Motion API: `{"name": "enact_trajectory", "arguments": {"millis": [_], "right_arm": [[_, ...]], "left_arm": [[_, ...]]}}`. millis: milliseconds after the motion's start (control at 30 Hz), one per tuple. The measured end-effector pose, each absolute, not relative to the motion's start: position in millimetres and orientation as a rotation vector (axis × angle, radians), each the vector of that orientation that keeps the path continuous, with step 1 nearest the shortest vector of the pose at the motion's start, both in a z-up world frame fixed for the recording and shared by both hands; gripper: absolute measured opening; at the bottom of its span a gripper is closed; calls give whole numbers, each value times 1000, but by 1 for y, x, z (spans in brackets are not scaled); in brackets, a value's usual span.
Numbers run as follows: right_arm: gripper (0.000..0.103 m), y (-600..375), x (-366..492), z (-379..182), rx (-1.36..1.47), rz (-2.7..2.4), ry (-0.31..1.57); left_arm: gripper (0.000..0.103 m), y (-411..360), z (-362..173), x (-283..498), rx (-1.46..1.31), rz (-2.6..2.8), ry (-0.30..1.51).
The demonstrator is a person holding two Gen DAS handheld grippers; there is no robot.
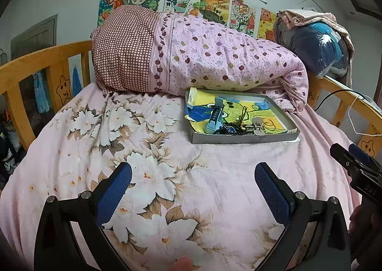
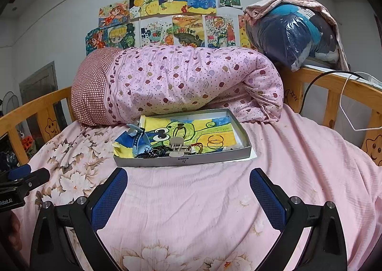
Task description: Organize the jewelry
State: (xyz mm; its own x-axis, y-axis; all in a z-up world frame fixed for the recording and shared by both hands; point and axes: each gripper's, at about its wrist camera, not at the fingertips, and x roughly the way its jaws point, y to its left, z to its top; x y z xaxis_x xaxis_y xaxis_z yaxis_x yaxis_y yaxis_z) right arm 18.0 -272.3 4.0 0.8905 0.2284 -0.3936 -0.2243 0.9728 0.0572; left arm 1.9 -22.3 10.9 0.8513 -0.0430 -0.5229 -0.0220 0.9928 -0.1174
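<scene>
A shallow grey box (image 1: 243, 138) (image 2: 181, 160) lined with a bright drawing lies on the pink bed. Inside it are a light blue watch (image 1: 214, 116) (image 2: 138, 141), dark beads (image 1: 230, 129) (image 2: 152, 153), a beige hair claw (image 1: 256, 125) (image 2: 177, 145) and thin orange bangles (image 2: 215, 141) (image 1: 269, 124). My left gripper (image 1: 193, 175) hovers open over the floral sheet, well short of the box. My right gripper (image 2: 188, 181) is open too, just in front of the box's near wall. Nothing sits between either pair of blue pads (image 1: 114, 193) (image 2: 109, 197).
A rolled pink quilt (image 1: 191, 56) (image 2: 176, 82) lies right behind the box. Wooden bed rails (image 1: 45, 75) (image 2: 334, 94) run along both sides. A plastic-wrapped bundle (image 2: 293, 34) rests on the right rail, with a black cable and a white wire hanger (image 2: 351, 108) there.
</scene>
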Motion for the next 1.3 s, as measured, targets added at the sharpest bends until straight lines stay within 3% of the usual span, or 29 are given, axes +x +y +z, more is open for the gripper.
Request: {"name": "enact_trajectory", "arguments": {"millis": [1300], "right_arm": [[103, -272, 21, 6, 12, 236, 425]], "left_arm": [[101, -26, 10, 1, -116, -13, 562]]}}
